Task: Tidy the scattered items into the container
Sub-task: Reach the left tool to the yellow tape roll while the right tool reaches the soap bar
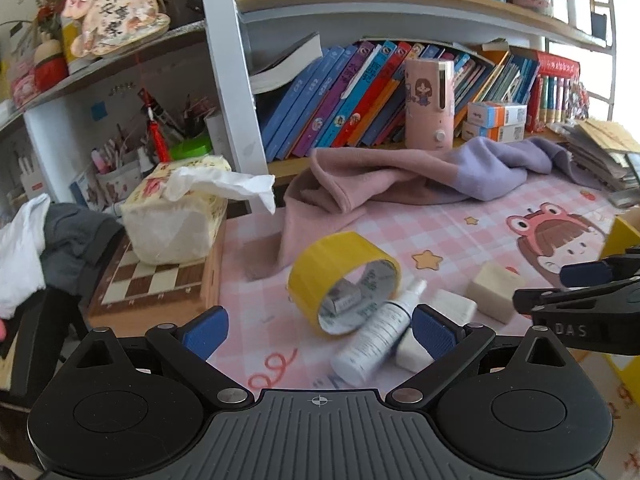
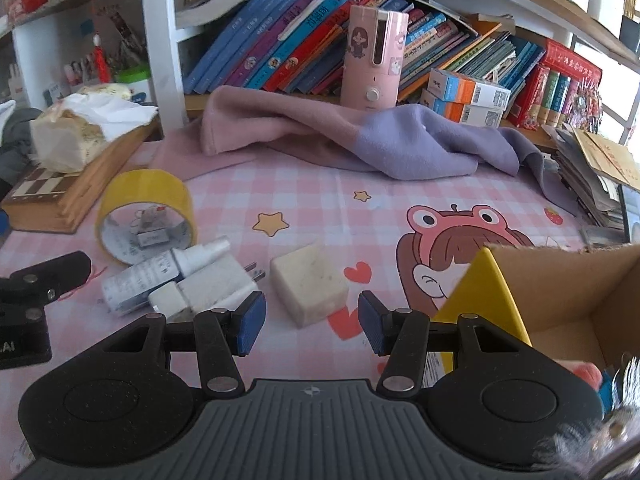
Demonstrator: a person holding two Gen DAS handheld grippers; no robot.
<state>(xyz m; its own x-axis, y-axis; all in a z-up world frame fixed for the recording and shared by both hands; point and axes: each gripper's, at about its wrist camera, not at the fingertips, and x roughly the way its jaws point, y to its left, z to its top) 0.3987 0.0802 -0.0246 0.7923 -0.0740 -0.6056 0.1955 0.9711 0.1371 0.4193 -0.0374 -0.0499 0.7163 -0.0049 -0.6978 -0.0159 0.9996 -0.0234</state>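
Observation:
A yellow tape roll [image 1: 344, 276] [image 2: 146, 216] stands on edge on the pink checked mat. A white spray bottle [image 1: 376, 336] [image 2: 160, 272] lies against it, beside a white charger plug [image 2: 212, 284] [image 1: 452, 306]. A cream block [image 2: 308, 284] [image 1: 494, 290] lies to the right. My left gripper [image 1: 320, 330] is open, just in front of the bottle and the tape. My right gripper [image 2: 312, 322] is open, with the block between and just beyond its fingertips. A cardboard box with a yellow outside [image 2: 560, 292] [image 1: 622, 236] stands at the right, with some items inside.
A pink and purple cloth [image 2: 360, 140] lies at the back of the mat. A tissue pack [image 1: 176, 216] sits on a wooden chess box [image 1: 156, 280] at the left. Bookshelves, a pink dispenser [image 2: 374, 56] and a paper stack [image 2: 592, 176] line the back and right.

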